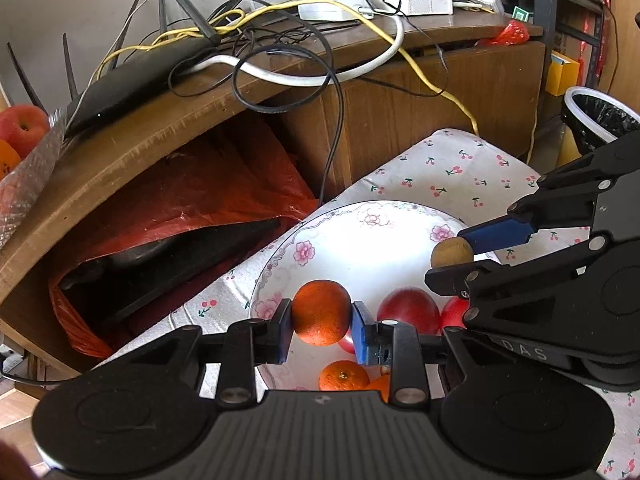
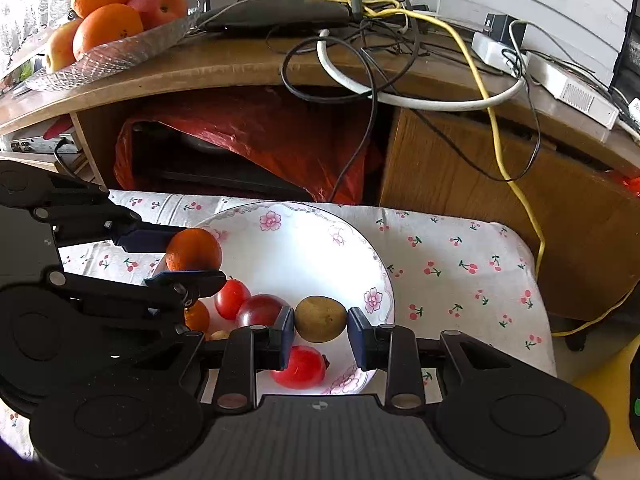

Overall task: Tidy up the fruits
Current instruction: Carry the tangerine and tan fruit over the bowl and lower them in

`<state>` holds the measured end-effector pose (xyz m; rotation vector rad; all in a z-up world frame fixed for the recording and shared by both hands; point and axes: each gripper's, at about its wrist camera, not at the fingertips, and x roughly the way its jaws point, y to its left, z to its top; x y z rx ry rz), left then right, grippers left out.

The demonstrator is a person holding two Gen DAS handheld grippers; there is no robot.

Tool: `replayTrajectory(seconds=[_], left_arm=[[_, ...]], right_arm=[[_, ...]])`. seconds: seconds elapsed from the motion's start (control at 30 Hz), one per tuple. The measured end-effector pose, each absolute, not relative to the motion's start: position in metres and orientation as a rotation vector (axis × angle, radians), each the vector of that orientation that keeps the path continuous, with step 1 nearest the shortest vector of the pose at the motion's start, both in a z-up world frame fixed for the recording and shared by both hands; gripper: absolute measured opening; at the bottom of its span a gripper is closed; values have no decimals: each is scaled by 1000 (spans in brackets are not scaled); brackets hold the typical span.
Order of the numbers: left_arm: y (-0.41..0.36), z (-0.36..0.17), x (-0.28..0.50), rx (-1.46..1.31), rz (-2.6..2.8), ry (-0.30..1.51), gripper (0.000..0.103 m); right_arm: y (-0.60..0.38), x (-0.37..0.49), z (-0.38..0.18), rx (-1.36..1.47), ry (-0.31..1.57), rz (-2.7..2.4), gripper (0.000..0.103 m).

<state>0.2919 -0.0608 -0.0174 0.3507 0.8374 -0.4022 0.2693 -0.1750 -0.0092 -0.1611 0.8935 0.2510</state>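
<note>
My left gripper (image 1: 321, 317) is shut on an orange (image 1: 320, 312) and holds it above the floral white plate (image 1: 360, 240). In the right wrist view that orange (image 2: 193, 250) sits between the left fingers at the plate's left edge. My right gripper (image 2: 321, 320) is shut on a brown kiwi (image 2: 320, 319) above the plate (image 2: 304, 248); the kiwi also shows in the left wrist view (image 1: 451, 253). On the plate lie a dark red fruit (image 2: 260, 310), red tomatoes (image 2: 231, 298), another red fruit (image 2: 299, 367) and small oranges (image 1: 343, 376).
The plate rests on a cherry-print cloth (image 2: 460, 264). Behind it stands a wooden desk (image 2: 240, 64) with tangled cables (image 2: 380, 40), a router (image 2: 276, 14) and a glass tray of oranges and apples (image 2: 116, 52). A red bag (image 2: 256, 140) fills the shelf below. A bin (image 1: 600, 116) stands at the right.
</note>
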Motion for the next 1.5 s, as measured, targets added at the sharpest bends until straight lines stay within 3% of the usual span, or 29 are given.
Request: replayTrajectory(seconds=[1.5], left_arm=[[-62,-15,291,344,-393,845,43]], right_arm=[[-180,276,-2,-120,874,199,33]])
